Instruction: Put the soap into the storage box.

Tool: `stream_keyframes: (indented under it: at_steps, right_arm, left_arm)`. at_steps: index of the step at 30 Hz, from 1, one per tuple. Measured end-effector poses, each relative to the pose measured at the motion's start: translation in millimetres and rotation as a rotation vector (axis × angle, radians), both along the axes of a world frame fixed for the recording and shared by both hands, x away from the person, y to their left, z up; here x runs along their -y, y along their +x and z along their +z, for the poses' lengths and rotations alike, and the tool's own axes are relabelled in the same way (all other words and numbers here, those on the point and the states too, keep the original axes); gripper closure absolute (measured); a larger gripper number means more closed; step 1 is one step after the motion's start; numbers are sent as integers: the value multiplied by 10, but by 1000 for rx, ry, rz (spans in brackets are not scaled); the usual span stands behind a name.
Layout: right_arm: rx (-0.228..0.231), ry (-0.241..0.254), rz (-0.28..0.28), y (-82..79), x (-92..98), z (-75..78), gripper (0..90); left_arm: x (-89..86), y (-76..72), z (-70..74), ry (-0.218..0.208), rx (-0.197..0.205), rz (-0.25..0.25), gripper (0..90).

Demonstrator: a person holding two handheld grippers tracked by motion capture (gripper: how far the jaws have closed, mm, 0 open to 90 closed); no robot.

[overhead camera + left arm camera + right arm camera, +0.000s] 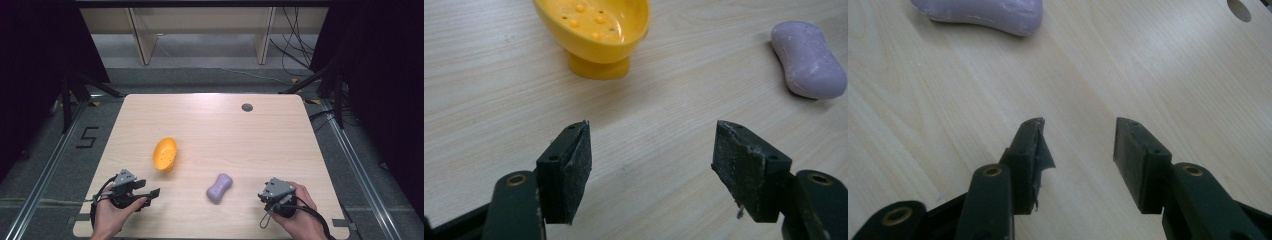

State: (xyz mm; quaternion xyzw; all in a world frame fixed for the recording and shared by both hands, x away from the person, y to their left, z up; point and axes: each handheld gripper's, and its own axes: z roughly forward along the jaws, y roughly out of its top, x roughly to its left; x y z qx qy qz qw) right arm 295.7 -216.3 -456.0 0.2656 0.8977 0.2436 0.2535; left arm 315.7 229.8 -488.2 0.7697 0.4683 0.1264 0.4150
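Item: purple soap bar (219, 187). Lying flat on the bare wood of the table (210, 120), near the front edge and a little right of the middle; untouched by either tool. In the left gripper view it is seen at the upper right (808, 59), in the right gripper view at the upper left (982, 14).

Item: yellow soap dish (165, 153). Standing upright on its foot, left of the middle, well apart from the soap bar and farther from the front edge. The studded hollow is seen to be empty (596, 31).

Item: left gripper (148, 192). Held low at the front left corner, jaws spread wide with nothing between them, aimed toward the dish and the soap.

Item: right gripper (266, 195). Held near the front right corner, just right of the soap bar; jaws parted to a moderate gap, nothing gripped. A torn flap of pad material is noted on one finger (1040, 150).

Progress: judged to be at the outset. Nothing has been lifted; if the soap is meant for the dish, the approach, the grasp, the carry and the placing are all left to do.

Surroundings: a round cable hole (247, 107) near the far edge, right of centre; cables (295, 45) on the floor beyond the far right corner. No obstruction is found between soap bar and dish.
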Motion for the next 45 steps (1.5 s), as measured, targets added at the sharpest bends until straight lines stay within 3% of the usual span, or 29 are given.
stream_keyframes:
  at_steps: [1, 2, 6, 7, 8, 17, 19, 20, 21, 22, 31, 32, 37, 39, 42, 45]
  right_arm:
    - [0, 0, 0, 0, 0, 0, 555]
    - [-1, -2, -1, -1, -1, 0, 553]
    - [-3, -4, 0, -1, -3, -1, 550]
    - [-1, -6, -1, -2, -2, 0, 549]
    - [-3, -4, 0, -1, 0, 2, 548]
    - [-2, -5, -12, 10, 15, -3, 544]
    - [-5, 0, -19, 5, 14, -8, 542]
    - [-11, 3, -29, 1, 12, -9, 541]
    - [-7, -1, -22, 4, 18, -11, 540]
    - [-19, 10, -48, -9, 9, -11, 540]
    - [-30, 4, -44, -19, 34, -14, 533]
    - [-28, 3, -44, -18, 35, -15, 533]
    - [-22, -1, -49, -22, 28, -19, 531]
    - [-6, -13, -19, -1, 38, -17, 530]
    - [-25, 1, -51, -22, 29, -16, 530]
    - [-25, 3, -49, -19, 32, -19, 528]
  left_arm:
    - [0, 0, 0, 0, 0, 0, 313]
    - [26, 3, 46, 28, -13, -11, 312]
    - [82, 10, 117, 41, -45, -26, 313]
    - [96, 16, 137, 53, -43, -37, 313]
    - [119, 33, 195, 92, -59, -66, 313]
    - [323, 130, 398, 121, -80, -79, 312]
    - [392, 156, 424, 125, -96, -79, 309]
    - [453, 182, 459, 145, -133, -89, 306]
    - [453, 182, 459, 145, -133, -89, 306]
    - [503, 216, 489, 172, -146, -115, 306]
    - [732, 342, 557, 219, -209, -147, 301]
    - [791, 375, 568, 235, -234, -163, 301]
    - [912, 441, 568, 264, -255, -203, 300]
    - [975, 475, 576, 271, -268, -212, 302]
    - [1073, 537, 604, 283, -279, -235, 304]
    - [1169, 581, 633, 295, -283, -245, 305]
